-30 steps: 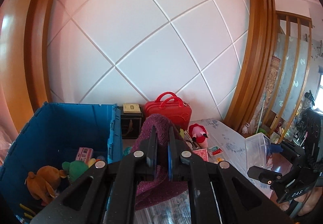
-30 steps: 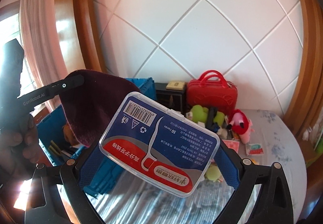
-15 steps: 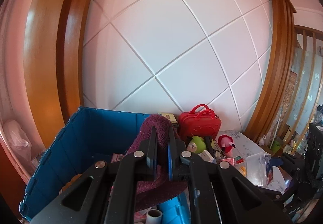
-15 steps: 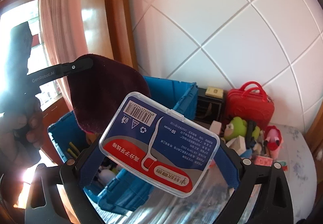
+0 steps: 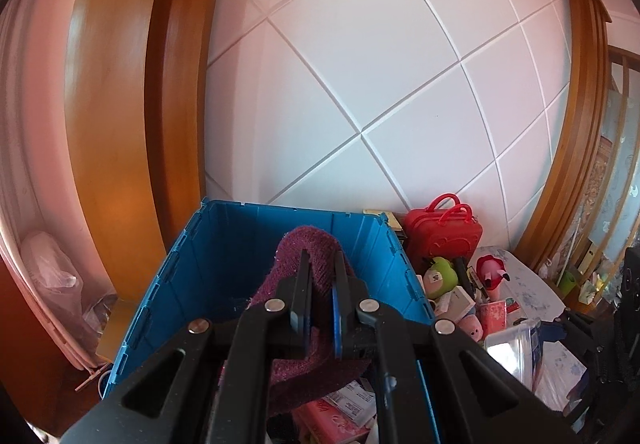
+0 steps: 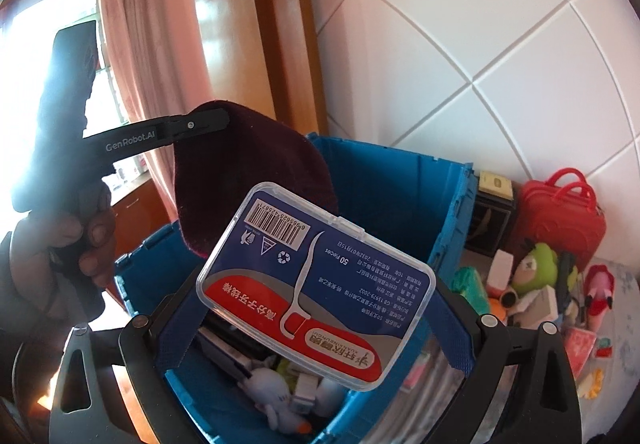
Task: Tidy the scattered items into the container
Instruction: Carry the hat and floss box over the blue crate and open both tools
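R view only: hand [image 6: 60,244] on L gripper [image 6: 216,122].

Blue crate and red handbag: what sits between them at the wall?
In the right wrist view, a dark box with a small cream box on top stands between the blue crate and the red handbag.

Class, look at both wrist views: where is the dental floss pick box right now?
The dental floss pick box fills the centre of the right wrist view, clamped between the right gripper's fingers above the open blue crate, just right of the maroon knitted cloth.
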`<move>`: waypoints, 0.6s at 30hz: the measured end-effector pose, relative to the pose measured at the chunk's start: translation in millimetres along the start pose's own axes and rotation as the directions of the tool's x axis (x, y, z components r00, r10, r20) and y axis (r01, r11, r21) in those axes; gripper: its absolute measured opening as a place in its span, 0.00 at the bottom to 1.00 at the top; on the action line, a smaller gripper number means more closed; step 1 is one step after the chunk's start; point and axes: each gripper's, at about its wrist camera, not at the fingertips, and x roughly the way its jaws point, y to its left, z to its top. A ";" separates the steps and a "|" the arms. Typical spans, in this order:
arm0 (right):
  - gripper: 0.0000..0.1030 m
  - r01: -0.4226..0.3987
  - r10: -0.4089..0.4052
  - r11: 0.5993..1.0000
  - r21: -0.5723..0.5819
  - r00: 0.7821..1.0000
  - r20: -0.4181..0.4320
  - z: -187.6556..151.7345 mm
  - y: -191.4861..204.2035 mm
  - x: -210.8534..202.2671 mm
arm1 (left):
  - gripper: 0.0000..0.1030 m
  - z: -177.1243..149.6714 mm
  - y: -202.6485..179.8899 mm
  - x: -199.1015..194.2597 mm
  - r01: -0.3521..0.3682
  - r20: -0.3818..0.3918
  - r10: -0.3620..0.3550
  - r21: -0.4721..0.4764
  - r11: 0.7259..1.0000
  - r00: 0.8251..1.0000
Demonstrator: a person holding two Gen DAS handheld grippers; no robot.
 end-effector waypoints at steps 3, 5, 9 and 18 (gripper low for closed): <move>0.97 -0.005 0.005 1.000 -0.012 1.000 -0.013 3.1 10.5 14.0 | 0.07 4.0 11.0 11.6 0.004 -0.005 -0.004 -0.005 1.000 1.000; 0.97 -0.007 0.007 1.000 -0.017 1.000 -0.026 5.3 16.2 23.6 | 0.07 6.0 18.3 17.6 0.006 -0.007 -0.006 -0.011 1.000 1.000; 0.97 0.008 -0.009 0.999 -0.036 0.999 -0.047 8.5 19.9 39.5 | 0.07 8.7 29.6 25.9 0.007 -0.008 -0.007 -0.016 1.000 1.000; 1.00 0.018 -0.021 0.999 -0.044 0.997 -0.069 13.9 20.0 59.9 | 0.27 14.7 51.5 46.0 -0.087 -0.057 0.084 -0.055 0.995 0.995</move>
